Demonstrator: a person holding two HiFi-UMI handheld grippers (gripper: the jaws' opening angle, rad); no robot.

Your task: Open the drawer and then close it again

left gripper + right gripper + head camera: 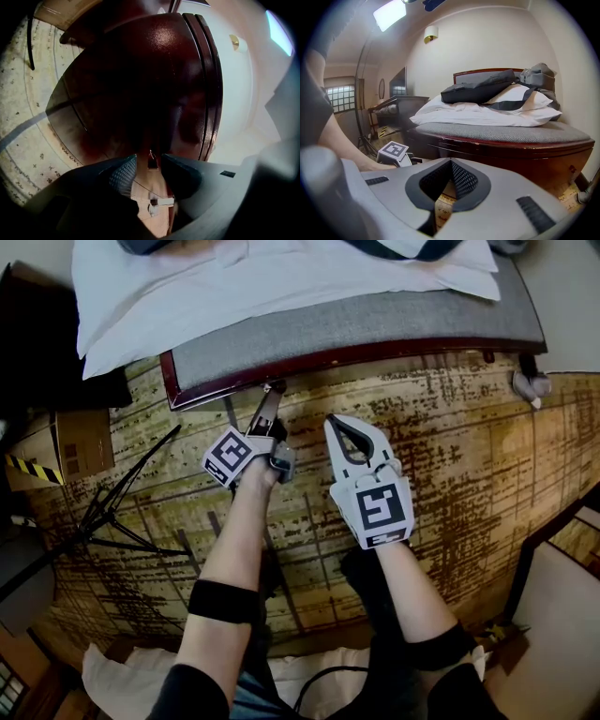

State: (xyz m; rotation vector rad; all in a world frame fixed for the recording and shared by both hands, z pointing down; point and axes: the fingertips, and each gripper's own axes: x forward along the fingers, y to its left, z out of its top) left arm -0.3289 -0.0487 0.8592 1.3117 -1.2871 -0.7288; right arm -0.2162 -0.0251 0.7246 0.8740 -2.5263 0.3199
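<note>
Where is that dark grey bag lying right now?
In the right gripper view, the dark grey bag lies on the white bedding on the bed, in front of its wooden headboard.

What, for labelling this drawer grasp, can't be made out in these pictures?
Head view: the drawer front is hidden beneath the edge of the bed frame, where the left tongs reach.
Left gripper view: the small pull between the open tongs is dark, its shape unclear.
Right gripper view: the left tongs' tips hide behind the shut right tongs; only their marker cube shows.
</note>
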